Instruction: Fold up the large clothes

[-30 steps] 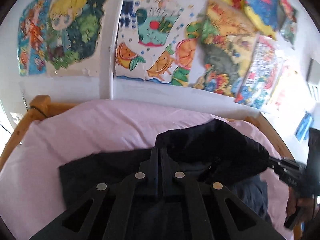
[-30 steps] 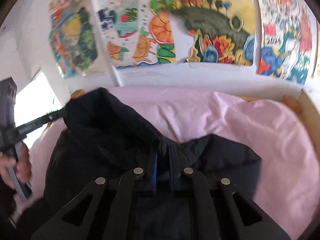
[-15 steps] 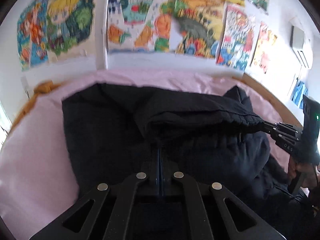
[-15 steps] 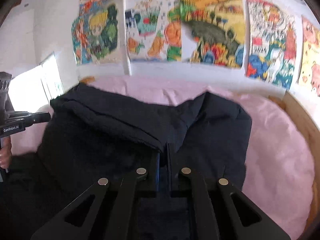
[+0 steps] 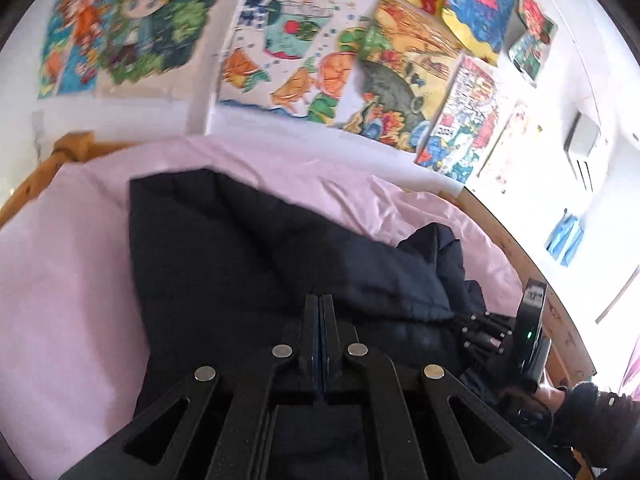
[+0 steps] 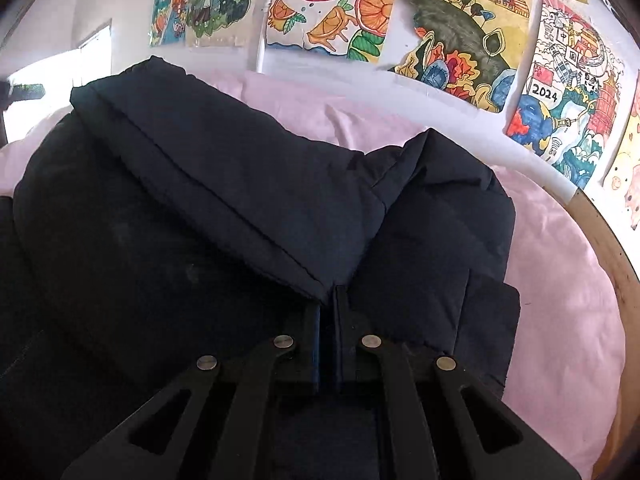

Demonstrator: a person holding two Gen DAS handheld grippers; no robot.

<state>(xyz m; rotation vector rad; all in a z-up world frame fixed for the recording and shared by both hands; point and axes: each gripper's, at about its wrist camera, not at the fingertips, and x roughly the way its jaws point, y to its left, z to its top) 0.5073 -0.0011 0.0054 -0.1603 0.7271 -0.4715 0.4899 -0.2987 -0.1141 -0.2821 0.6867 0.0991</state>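
Observation:
A dark navy padded jacket [image 5: 240, 260] lies spread on a pink sheet [image 5: 60, 280]. One of its edges is doubled over the body as a long fold [image 6: 208, 184]. My left gripper [image 5: 320, 300] is shut on one end of that folded edge. The right gripper [image 6: 328, 300] is shut on the other end, and cloth covers its tips. In the left wrist view the right gripper [image 5: 464, 320] pinches the jacket at the right, held by a hand [image 5: 560, 396] in a dark sleeve. The left gripper [image 6: 28, 89] shows faintly at the right wrist view's far left edge.
The bed has a wooden frame [image 5: 560, 320] along its right side and a post [image 5: 72, 144] at the far left corner. Beyond the bed a white wall carries several colourful drawings [image 5: 300, 60]. Pink sheet [image 6: 560, 300] lies bare to the right of the jacket.
Both grippers have come down with the jacket's edge. The fold that hung raised between them now lies low across the jacket's body.

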